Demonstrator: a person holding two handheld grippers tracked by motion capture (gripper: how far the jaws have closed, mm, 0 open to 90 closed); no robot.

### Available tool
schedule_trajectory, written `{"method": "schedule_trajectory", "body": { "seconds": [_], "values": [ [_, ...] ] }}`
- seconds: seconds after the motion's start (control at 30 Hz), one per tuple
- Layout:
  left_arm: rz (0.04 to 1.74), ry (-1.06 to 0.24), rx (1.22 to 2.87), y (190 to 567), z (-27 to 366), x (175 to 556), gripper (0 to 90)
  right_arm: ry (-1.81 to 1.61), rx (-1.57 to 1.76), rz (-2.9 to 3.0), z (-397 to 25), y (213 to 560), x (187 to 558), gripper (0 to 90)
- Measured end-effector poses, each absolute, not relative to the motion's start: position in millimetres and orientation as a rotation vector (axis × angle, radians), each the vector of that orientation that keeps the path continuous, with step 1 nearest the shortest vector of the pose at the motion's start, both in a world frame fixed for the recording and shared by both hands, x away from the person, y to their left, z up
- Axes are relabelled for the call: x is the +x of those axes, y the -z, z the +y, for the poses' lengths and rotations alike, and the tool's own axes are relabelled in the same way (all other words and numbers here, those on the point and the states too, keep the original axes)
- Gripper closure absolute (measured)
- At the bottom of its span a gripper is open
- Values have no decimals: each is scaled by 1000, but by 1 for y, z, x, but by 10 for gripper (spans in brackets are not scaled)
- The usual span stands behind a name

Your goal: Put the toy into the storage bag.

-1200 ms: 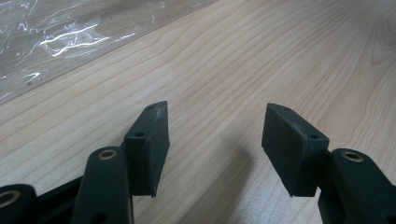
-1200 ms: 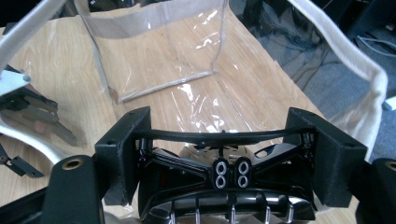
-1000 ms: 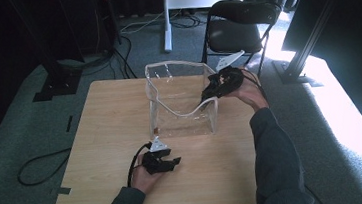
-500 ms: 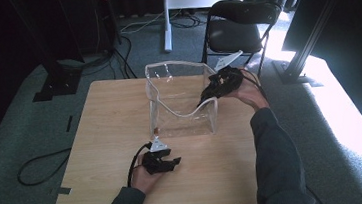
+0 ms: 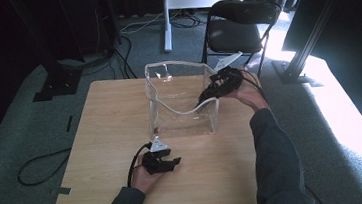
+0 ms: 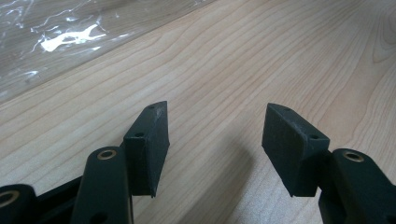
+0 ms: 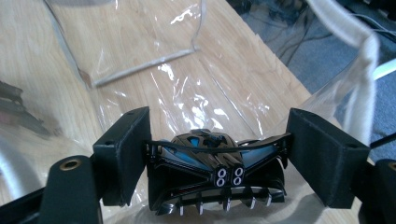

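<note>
A clear plastic bag [image 5: 183,119] stands open-topped on the wooden table [image 5: 105,119]. My right gripper [image 5: 204,97] reaches over the bag's right rim and down into it. Between its jaws sits a black toy car [image 7: 205,172] with blue trim, seen from the rear, its wing touching both pads above the crinkled bag floor [image 7: 187,93]. My left gripper [image 5: 171,162] rests low on the table in front of the bag, a little left of its middle. In the left gripper view that gripper [image 6: 215,121] is open over bare wood, with the bag's edge [image 6: 56,42] at upper left.
A black folding chair [image 5: 242,26] stands behind the table's far right corner. A white stand base [image 5: 199,0] and cables lie on the carpet beyond it. A dark cable [image 5: 39,163] loops on the floor at the left. Tape marks the table's front left corner [image 5: 63,190].
</note>
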State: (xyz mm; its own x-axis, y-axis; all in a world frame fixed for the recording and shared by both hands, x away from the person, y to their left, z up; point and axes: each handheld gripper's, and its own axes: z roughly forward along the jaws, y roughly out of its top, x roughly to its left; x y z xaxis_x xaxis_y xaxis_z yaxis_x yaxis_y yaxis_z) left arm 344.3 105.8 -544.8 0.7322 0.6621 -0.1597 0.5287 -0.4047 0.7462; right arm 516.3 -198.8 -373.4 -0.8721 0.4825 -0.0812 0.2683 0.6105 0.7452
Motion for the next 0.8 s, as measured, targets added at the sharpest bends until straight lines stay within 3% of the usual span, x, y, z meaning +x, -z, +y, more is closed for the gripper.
{"method": "schedule_trajectory", "body": {
  "seconds": [0.47,0.8],
  "values": [
    [896,-201,2099,545,106,344,403,-1148,602,2462,-215,360,502,264],
    [897,-201,2097,545,105,344,403,-1172,662,2306,-250,360,470,264]
  ]
}}
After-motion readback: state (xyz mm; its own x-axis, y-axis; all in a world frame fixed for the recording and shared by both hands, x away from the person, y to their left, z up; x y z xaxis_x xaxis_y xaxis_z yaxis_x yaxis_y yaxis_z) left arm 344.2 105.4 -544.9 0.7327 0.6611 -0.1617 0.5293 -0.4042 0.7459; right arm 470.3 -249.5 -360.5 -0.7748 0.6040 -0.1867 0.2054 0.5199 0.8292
